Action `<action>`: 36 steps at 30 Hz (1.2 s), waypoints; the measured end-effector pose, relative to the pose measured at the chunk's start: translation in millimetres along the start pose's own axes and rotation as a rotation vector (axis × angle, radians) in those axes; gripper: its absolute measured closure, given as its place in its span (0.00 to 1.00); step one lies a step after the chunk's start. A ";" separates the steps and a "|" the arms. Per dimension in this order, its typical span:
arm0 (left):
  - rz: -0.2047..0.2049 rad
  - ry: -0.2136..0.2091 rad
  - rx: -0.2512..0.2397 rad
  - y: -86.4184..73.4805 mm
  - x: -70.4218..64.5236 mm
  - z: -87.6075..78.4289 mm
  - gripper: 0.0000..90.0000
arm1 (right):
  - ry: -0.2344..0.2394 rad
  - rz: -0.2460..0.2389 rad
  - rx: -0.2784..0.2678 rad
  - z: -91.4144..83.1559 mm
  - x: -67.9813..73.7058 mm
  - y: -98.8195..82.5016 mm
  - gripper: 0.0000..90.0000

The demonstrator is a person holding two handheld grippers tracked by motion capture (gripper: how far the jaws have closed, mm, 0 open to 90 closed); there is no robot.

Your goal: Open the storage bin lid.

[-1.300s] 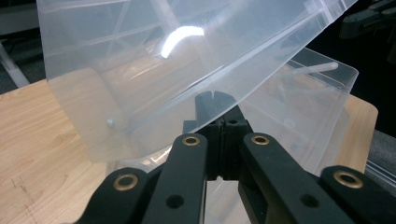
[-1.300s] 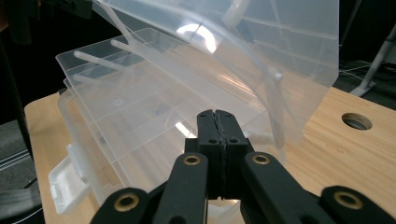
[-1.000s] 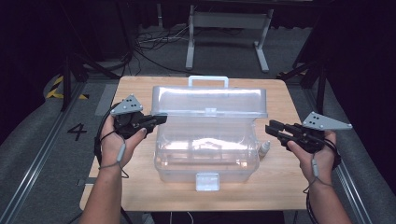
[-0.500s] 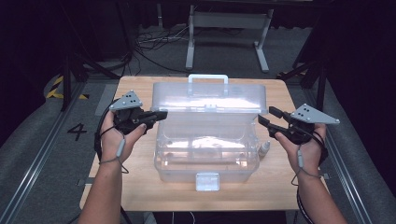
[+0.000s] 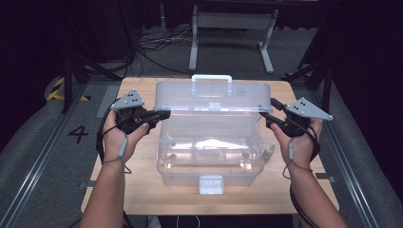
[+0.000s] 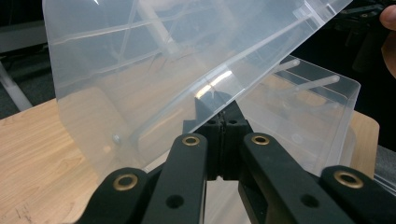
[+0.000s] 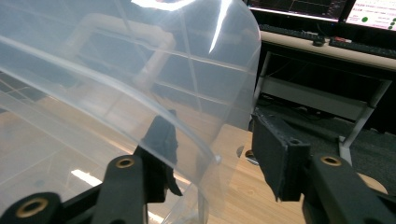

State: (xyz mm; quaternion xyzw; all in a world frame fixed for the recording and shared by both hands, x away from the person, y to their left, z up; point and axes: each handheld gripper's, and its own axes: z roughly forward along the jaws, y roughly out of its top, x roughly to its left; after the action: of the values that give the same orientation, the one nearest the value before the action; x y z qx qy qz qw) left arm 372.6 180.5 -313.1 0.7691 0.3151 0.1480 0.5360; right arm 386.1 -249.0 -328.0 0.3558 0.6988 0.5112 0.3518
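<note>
A clear box (image 5: 209,161) sits mid-table (image 5: 138,194), its long axis across the person's front, its lid (image 5: 214,97) raised on the far side with the handle up top. The left gripper (image 5: 159,114) pinches the lid's left edge, jaws closed on the plastic. The right gripper (image 5: 268,111) stands wide, one jaw behind the lid's right corner and one outside it; whether either touches is hard to tell through the plastic. Both hands flank the lid about evenly. A small bottle (image 5: 269,151) stands just right of the box.
</note>
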 end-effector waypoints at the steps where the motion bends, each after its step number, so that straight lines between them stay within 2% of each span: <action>1: 0.000 0.000 0.000 0.0 0.0 0.0 1.00 | 0.000 0.000 0.000 0.0 0.0 0.0 0.58; 4: 0.016 0.033 0.018 -0.5 0.7 -0.3 1.00 | 0.008 0.000 -0.014 1.1 0.5 0.9 0.64; 8: 0.013 0.034 0.019 -1.2 1.5 0.3 1.00 | -0.002 -0.010 -0.029 0.7 1.0 2.7 0.68; 10: 0.013 0.032 0.022 -1.7 1.8 0.5 1.00 | -0.029 -0.034 -0.022 0.9 2.8 3.0 0.73; 17: 0.005 0.030 0.051 -5.6 1.6 -1.7 0.95 | -0.031 -0.021 -0.021 0.2 -0.5 3.8 0.81; 36: -0.025 0.027 0.079 -23.9 -2.9 -27.4 0.94 | -0.037 0.034 -0.006 15.7 -10.7 15.9 0.82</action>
State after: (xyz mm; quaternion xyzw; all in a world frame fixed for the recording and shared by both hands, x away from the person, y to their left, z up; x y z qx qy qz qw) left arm 347.1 204.1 -324.2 0.7835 0.3375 0.1389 0.5030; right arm 407.0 -247.4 -314.9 0.3759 0.6844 0.5128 0.3569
